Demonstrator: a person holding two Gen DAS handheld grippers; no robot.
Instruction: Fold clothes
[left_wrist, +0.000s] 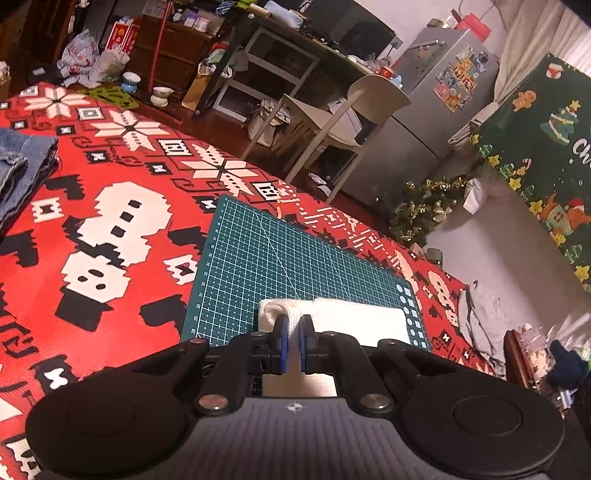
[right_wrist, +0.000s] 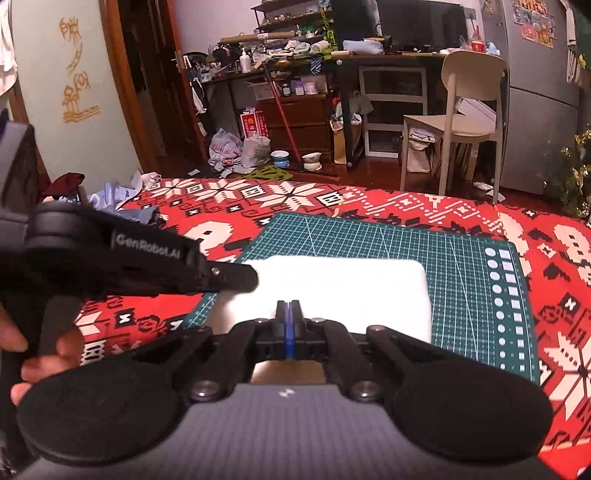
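The left gripper has its blue fingers almost shut, pinching a bunched corner of the soft white folded cloth. The right gripper has its fingers pressed tight together, low in the middle of its picture, right at the near edge of the same cloth. I cannot tell if any cloth is caught between them.

The cloth lies low in both pictures, on the green cutting mat with white grid lines.

To fold well, I think both hands should lift their corners together and keep the edge straight. They should carry it over to the far edge and lay it down flat, with no wrinkles.

The mat sits on a red blanket with white snowflakes and black shapes, which covers the surface. A pile of blue jeans waits at the left edge. Farther back stand a cream plastic chair, a messy dark desk and a grey fridge with stickers.
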